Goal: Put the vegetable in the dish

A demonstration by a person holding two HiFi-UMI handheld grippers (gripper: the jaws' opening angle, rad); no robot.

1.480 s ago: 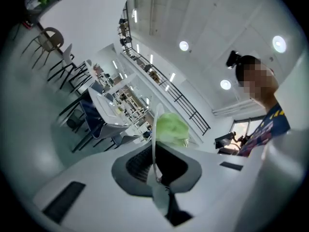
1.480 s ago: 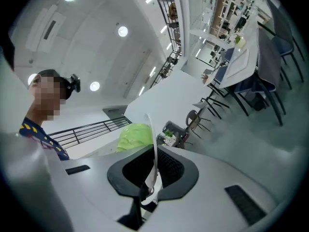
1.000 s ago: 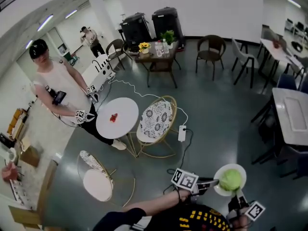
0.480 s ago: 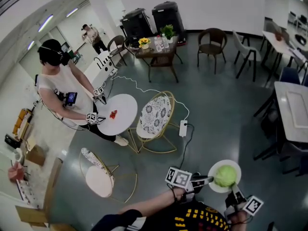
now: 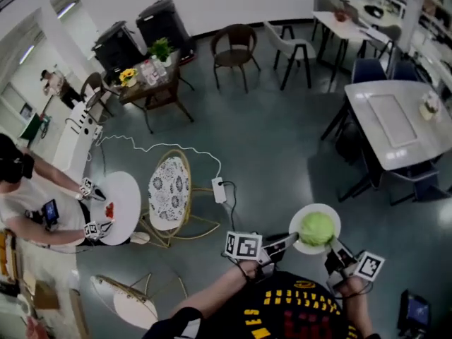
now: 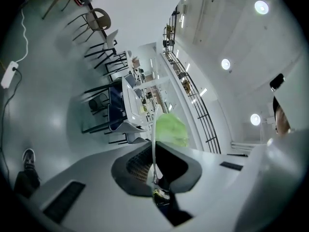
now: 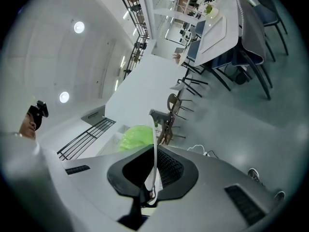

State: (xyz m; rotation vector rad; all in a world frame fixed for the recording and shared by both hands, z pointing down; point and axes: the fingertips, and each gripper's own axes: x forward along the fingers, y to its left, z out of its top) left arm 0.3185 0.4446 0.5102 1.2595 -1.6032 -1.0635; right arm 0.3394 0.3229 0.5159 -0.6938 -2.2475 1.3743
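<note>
The cabbage (image 5: pixel 317 229) is already sitting on the white plate (image 5: pixel 304 216), and the plate's up in the air, well above the floor. Left gripper (image 5: pixel 289 239) is clamped on the rim at about 8 o'clock. Right gripper (image 5: pixel 332 248) is pinching it around 5 o'clock. Both are closed right down on that thin edge.

Looks to me like the job's basically done and this is just the carry. Both grips sit on the near side, so the far edge at 12 could dip and that round thing would roll. Hold it level, move both hands together, no twisting.
</note>
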